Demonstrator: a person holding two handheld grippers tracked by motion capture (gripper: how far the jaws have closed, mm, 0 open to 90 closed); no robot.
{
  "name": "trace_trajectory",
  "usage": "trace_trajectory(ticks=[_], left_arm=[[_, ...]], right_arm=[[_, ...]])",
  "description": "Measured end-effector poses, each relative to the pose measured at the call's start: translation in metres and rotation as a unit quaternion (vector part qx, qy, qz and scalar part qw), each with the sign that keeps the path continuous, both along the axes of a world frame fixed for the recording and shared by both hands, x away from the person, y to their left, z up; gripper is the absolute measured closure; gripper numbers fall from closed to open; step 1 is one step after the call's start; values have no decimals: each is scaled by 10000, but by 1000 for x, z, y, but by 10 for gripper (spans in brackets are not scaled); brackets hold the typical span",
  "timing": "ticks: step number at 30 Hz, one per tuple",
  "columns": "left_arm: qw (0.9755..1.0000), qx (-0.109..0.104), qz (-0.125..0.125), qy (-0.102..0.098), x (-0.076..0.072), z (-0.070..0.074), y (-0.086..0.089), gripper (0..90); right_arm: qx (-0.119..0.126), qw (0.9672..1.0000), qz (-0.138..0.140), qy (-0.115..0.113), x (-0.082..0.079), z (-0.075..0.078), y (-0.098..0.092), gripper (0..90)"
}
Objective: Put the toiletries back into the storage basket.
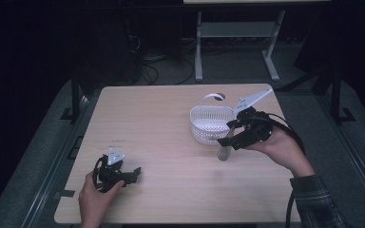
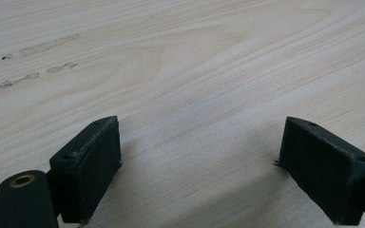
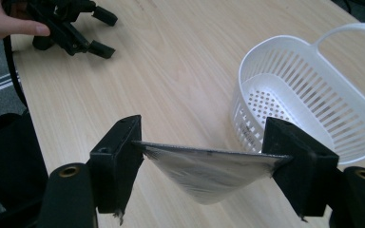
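Note:
My right gripper [image 1: 227, 135] [image 3: 204, 156] is shut on a small translucent grey thing [image 1: 224, 151] [image 3: 209, 178]. It is wide along its top edge and narrows downward; cup or pouch, I cannot tell. It hangs just above the wooden table [image 1: 161, 118], right beside the near side of a white slotted basket [image 1: 204, 111] [image 3: 309, 104]. The basket looks empty inside. At the front left of the table my left gripper [image 1: 130, 173] [image 2: 199, 161] rests low in a hand, jaws wide open over bare wood. The right gripper view shows the left gripper [image 3: 76, 28] at top left.
The basket has a loop handle [image 1: 213, 97] on its far side. A cable [image 1: 294, 137] trails from the right gripper over the wrist. Beyond the table's far edge stand a white desk frame [image 1: 198, 47] and floor cables [image 1: 147, 71].

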State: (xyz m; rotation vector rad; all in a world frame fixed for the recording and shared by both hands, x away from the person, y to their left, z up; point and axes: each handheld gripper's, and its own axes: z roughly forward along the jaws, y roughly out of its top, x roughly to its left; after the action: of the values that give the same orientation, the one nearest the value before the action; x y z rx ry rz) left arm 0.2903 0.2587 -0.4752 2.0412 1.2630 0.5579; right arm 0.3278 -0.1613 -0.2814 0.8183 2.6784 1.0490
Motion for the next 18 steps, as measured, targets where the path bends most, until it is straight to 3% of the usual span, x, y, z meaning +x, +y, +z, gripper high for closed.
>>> trace_trajectory(ticks=[18], left_arm=[[10000, -2, -2, 1, 0, 0, 0, 127]], right_arm=[[141, 9997, -184, -124, 21, 23, -7, 302]])
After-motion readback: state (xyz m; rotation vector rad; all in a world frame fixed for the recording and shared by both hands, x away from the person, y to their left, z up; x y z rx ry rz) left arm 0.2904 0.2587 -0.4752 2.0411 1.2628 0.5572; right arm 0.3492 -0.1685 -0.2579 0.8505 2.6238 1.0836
